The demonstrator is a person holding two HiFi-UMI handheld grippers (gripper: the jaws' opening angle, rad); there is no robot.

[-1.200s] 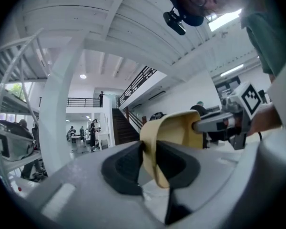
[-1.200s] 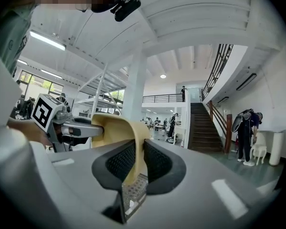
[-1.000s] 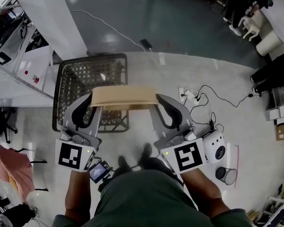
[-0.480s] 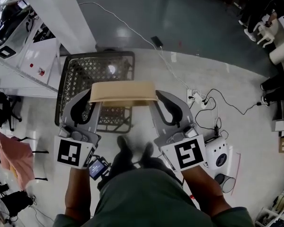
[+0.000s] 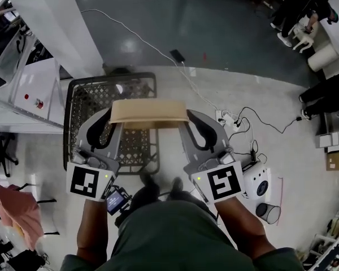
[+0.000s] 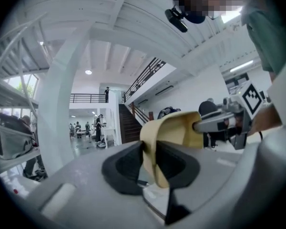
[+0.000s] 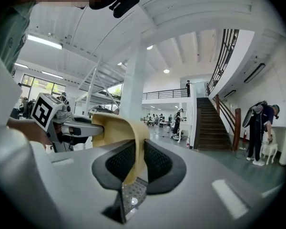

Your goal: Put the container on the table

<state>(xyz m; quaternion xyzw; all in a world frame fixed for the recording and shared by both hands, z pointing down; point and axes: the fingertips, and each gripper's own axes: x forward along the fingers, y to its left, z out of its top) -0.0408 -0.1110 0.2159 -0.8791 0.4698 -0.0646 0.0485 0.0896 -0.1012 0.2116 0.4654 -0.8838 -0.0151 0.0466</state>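
Head view, looking steeply down. A person (image 5: 169, 236) stands on a pale floor with a gripper in each hand, and the container (image 5: 148, 113), a shallow tan tray, hangs in the air between the two grippers, level and in front of the body. The left gripper (image 5: 114, 117) clamps the container's left end wall and the right gripper (image 5: 185, 117) clamps its right end wall. Each gripper carries its marker cube, left (image 5: 89, 183) and right (image 5: 222, 183), close to the hands.

Below the container stands a black wire basket (image 5: 79, 103) on the floor; the container covers part of the basket's near right side. The container rests on no surface. A white column (image 5: 51, 21) rises at upper left. To the right lie a power strip (image 5: 227, 116) with trailing cables, a round white device (image 5: 259, 185) and a dark mesh bin (image 5: 269, 212).

Left gripper view. The jaws of the left gripper (image 6: 150, 163) are closed on the thin tan wall of the container (image 6: 174, 132), with a dark pad pressing on each face. The right gripper (image 6: 224, 120) shows at the container's far end.

Right gripper view. The jaws of the right gripper (image 7: 138, 163) likewise pinch the container (image 7: 117, 132) by its wall, with the textured pads against both faces. The left gripper (image 7: 71, 125) holds the opposite end. A staircase (image 7: 212, 123) stands beyond in a large white hall.
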